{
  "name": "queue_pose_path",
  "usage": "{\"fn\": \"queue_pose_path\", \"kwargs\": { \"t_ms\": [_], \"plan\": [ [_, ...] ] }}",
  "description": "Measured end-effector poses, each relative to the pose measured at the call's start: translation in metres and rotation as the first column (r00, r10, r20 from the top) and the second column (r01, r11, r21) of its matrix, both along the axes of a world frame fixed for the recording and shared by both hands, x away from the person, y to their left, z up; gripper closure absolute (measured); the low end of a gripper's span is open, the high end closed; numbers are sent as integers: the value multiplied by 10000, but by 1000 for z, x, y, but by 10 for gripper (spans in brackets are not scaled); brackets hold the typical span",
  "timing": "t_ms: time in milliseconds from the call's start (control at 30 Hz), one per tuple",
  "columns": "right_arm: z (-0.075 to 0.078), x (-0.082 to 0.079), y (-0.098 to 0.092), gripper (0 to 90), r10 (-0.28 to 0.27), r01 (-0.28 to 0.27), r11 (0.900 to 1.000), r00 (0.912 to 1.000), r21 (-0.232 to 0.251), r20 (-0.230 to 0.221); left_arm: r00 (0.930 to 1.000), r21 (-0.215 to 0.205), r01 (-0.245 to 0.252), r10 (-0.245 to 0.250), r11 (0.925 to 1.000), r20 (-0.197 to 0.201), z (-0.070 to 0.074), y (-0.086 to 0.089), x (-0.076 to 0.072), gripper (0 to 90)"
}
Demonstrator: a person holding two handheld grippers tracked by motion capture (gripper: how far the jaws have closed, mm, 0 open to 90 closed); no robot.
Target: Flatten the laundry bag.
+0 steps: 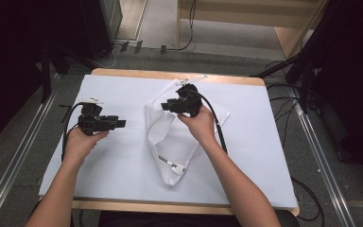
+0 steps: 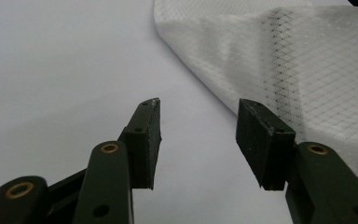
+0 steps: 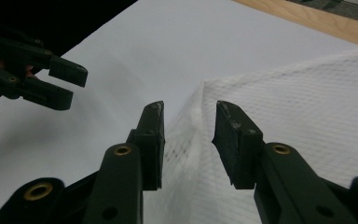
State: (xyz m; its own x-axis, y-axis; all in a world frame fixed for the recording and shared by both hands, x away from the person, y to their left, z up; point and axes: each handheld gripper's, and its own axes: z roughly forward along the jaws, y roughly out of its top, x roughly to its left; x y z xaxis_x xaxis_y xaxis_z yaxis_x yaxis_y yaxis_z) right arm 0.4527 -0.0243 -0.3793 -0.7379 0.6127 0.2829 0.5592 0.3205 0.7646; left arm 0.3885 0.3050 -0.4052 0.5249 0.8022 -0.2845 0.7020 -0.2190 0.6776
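A white mesh bag (image 1: 170, 142) lies crumpled in the middle of the white-covered table (image 1: 118, 179), its narrow end toward the person. My right gripper (image 1: 163, 106) hovers over the bag's upper left part, jaws apart. In the right gripper view a raised fold of the mesh bag (image 3: 307, 107) runs up between the jaws of the right gripper (image 3: 189, 135), and the pads do not press on it. My left gripper (image 1: 121, 124) is held left of the bag, pointing at it. In the left gripper view the left gripper (image 2: 198, 135) is open and empty, with the mesh bag (image 2: 284, 56) just beyond.
A zip with a small tag (image 1: 170, 163) shows near the bag's lower end. The table's wooden rim (image 3: 307, 18) lies past the white cover. The left gripper (image 3: 60, 84) appears at the far left of the right gripper view. Cables trail on the floor (image 1: 283, 99) to the right.
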Motion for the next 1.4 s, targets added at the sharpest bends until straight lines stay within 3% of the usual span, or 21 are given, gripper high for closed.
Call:
{"fn": "queue_pose_path", "kwargs": {
  "t_ms": [33,267,400,467,567,767,1133,1400],
  "plan": [
    [3,-6,-11,704,-36,36,10000,9999,-24,105,10000,-62,-44,44,10000,9,0,1,0,509],
    [-6,-20,-41,774,-352,352,9994,9994,22,66,10000,-43,-86,86,10000,-28,0,3,1,508],
    [-15,-24,-49,828,-455,455,9989,9990,-60,-16,10000,-59,-64,64,10000,-31,0,3,1,508],
    [-27,-26,-53,864,-525,523,9986,9982,-67,-299,10000,-76,-14,14,10000,-69,0,3,2,508],
    [-38,-27,-49,897,-374,356,9985,9984,-404,-432,9999,-83,54,-55,10000,-153,1,2,3,509],
    [-50,-30,-35,900,-91,51,9980,9979,-636,-634,9997,-136,5,-8,9999,-228,1,8,4,506],
    [-36,-43,1,900,856,-860,9959,9962,-284,-130,9995,-94,-162,159,9998,-283,1,15,-2,501],
    [-33,-50,23,896,1474,-1477,9889,9890,-176,-158,9988,-132,-374,370,9992,-335,1,24,-7,499]
  ]
}}
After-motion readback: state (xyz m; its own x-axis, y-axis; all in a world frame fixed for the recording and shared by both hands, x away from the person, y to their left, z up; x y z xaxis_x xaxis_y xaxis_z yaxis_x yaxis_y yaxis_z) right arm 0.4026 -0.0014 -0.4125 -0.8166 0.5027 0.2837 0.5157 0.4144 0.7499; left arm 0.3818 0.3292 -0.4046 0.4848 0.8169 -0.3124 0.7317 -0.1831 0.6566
